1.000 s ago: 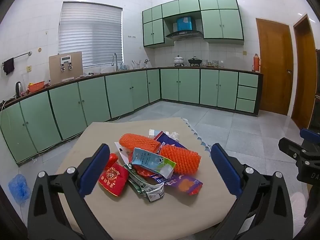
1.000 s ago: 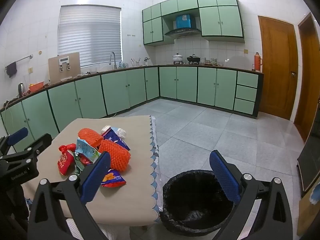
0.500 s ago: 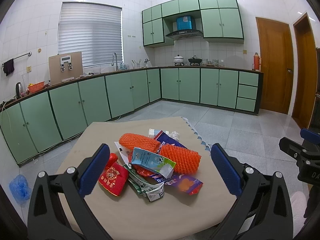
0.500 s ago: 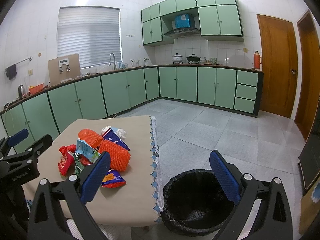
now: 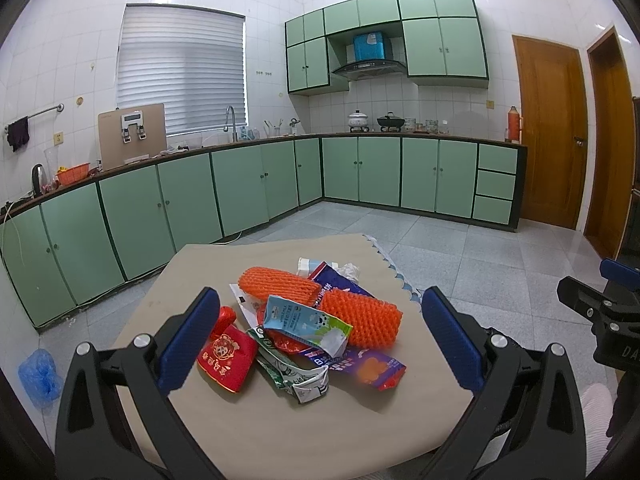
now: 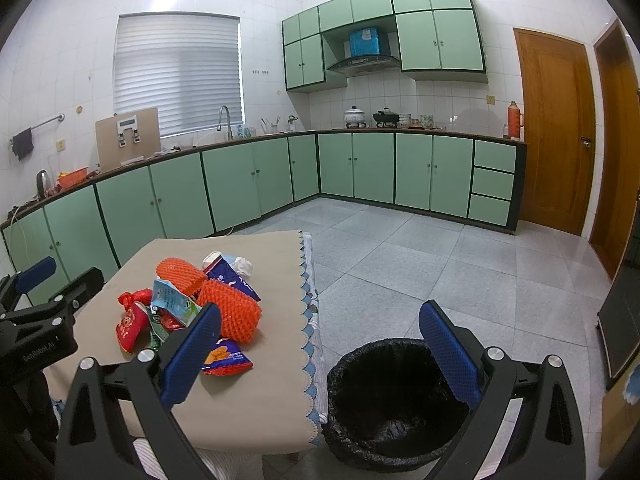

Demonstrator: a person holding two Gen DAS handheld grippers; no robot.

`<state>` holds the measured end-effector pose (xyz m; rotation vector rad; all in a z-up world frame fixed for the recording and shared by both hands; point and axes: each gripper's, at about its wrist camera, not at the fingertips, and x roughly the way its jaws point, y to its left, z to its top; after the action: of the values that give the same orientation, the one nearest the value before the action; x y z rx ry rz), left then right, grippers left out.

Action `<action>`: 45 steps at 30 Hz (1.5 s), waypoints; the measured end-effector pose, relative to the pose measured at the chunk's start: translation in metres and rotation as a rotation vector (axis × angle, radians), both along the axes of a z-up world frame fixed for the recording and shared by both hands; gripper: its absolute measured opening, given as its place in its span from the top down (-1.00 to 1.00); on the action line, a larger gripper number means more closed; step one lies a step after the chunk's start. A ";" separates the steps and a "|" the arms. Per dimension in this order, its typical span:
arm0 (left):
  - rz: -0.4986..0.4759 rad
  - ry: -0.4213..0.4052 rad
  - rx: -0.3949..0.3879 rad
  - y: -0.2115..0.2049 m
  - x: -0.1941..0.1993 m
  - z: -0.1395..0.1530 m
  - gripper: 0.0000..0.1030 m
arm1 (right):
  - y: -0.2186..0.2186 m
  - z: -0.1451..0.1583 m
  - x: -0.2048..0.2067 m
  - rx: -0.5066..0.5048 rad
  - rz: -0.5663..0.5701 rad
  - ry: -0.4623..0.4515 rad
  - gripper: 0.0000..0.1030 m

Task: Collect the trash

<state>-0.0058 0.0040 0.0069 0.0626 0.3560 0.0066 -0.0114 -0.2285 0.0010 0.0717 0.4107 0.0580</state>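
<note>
A pile of trash lies on the beige table [image 5: 248, 432]: two orange foam nets [image 5: 360, 317], a light-blue milk carton [image 5: 304, 321], a red packet [image 5: 227, 354], a green-white wrapper [image 5: 292, 376] and a purple snack bag [image 5: 360, 368]. My left gripper [image 5: 316, 344] is open and empty, held above the table's near side with the pile between its fingers in view. My right gripper [image 6: 320, 352] is open and empty, above the gap between the table [image 6: 256, 400] and a black-lined trash bin [image 6: 392, 396]. The pile also shows in the right wrist view [image 6: 224, 304].
The bin stands on the tiled floor right of the table's scalloped edge [image 6: 310, 320]. Green cabinets [image 5: 240, 188] line the far walls. A blue plastic bag [image 5: 38, 376] lies on the floor at left. Wooden doors [image 5: 548, 136] are at the right.
</note>
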 end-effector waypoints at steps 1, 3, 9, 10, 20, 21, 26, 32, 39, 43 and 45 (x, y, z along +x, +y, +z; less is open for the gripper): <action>0.001 0.000 0.000 0.000 0.000 0.000 -0.90 | 0.001 -0.004 0.004 0.004 0.001 0.001 -0.88; 0.001 0.001 -0.001 0.000 0.001 -0.001 -0.90 | 0.001 -0.004 0.004 0.004 0.001 0.001 -0.88; 0.001 0.001 -0.001 0.000 0.001 -0.001 -0.90 | 0.001 -0.004 0.004 0.005 0.001 0.000 -0.88; 0.001 0.001 -0.001 0.000 0.001 -0.001 -0.90 | 0.000 -0.004 0.004 0.005 0.000 0.001 -0.88; 0.001 0.000 0.000 0.000 0.000 0.000 -0.90 | 0.001 -0.004 0.004 0.005 0.001 0.001 -0.88; 0.001 0.000 -0.001 0.000 0.000 0.000 -0.90 | 0.001 -0.004 0.004 0.006 0.001 0.001 -0.88; 0.001 0.000 0.000 0.000 0.000 0.000 -0.90 | 0.001 -0.004 0.005 0.008 0.000 0.001 -0.88; 0.002 0.001 -0.001 0.000 0.002 -0.001 -0.90 | 0.000 -0.004 0.004 0.007 0.001 0.000 -0.88; 0.003 0.002 -0.004 0.001 0.003 0.000 -0.90 | 0.005 -0.004 0.005 0.005 0.005 -0.002 -0.88; 0.004 0.003 -0.005 0.002 0.003 0.000 -0.90 | 0.011 -0.005 0.007 0.001 0.009 -0.007 -0.88; 0.009 0.002 -0.001 0.005 0.005 -0.002 -0.90 | 0.012 -0.007 0.010 0.001 0.012 -0.006 -0.88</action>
<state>-0.0009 0.0085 0.0052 0.0606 0.3580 0.0149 -0.0011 -0.2169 -0.0060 0.0697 0.4053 0.0705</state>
